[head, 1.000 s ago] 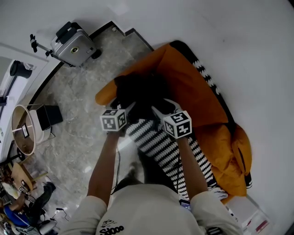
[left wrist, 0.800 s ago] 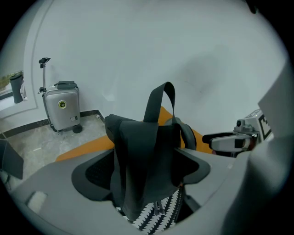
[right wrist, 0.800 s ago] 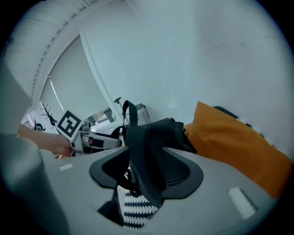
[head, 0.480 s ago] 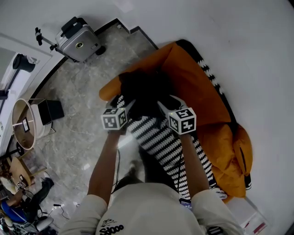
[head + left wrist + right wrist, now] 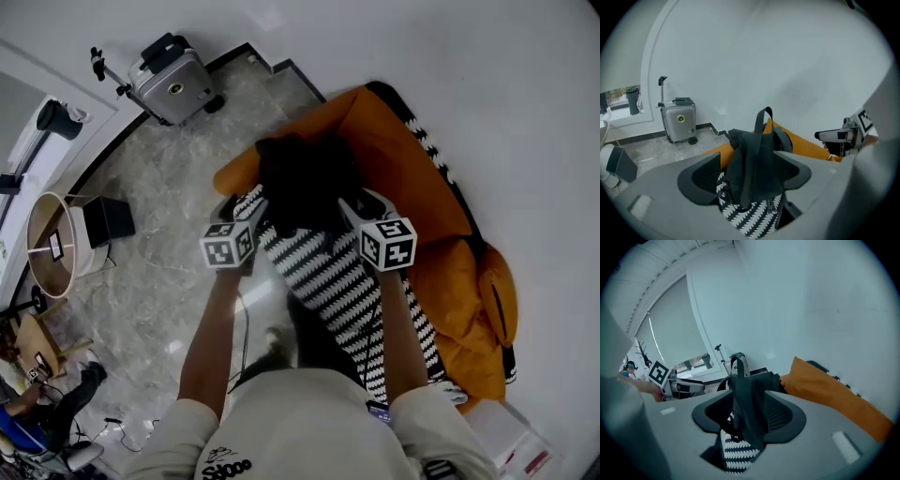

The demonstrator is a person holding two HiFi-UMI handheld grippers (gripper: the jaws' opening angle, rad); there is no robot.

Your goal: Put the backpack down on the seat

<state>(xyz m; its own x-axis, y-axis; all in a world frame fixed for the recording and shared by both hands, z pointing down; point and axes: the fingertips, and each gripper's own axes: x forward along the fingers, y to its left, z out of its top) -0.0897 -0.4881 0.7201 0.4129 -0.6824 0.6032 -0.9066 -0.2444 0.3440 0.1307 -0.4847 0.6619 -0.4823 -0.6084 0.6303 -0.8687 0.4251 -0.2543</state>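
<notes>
Black backpack [image 5: 300, 183] on orange seat [image 5: 398, 173]

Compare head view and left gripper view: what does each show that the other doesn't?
Head view only: the person's bare forearms and cream printed shirt. Left gripper view only: the black fabric backpack's top carry loop standing upright. Both: that backpack on the orange upholstered seat, the black-and-white zigzag cushion by it, and the silver hard-shell suitcase on the grey marble floor.
</notes>
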